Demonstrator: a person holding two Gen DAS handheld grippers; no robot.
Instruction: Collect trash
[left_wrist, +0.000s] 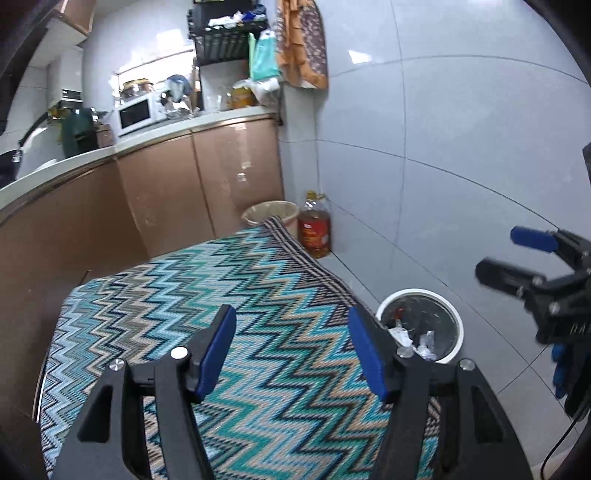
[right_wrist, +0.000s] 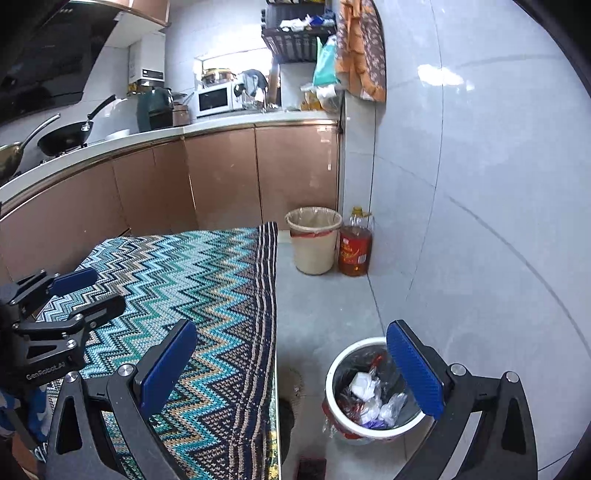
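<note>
I see a white bin (right_wrist: 373, 391) on the grey floor beside the table, lined with a dark bag and holding the trash (right_wrist: 369, 397): crumpled white paper, clear plastic wrap, a scrap of red and something purple near the front rim. A second, beige bin (right_wrist: 314, 240) stands further off against the cabinets with a pale liner; I cannot see anything in it. An oil bottle (right_wrist: 354, 245) stands upright just beside it, touching the wall corner.

The trash is a loose heap with no long axis or heading I can make out.

My right gripper (right_wrist: 291, 373) has its jaws spread wide with nothing between the pads; the trash sits lower in the bin, just inside the right finger as that camera sees it. My left gripper (left_wrist: 291, 350) hangs over the zigzag cloth (left_wrist: 221, 295) on the table, jaws moderately apart and empty, the white bin (left_wrist: 421, 325) just beyond its right finger.
</note>
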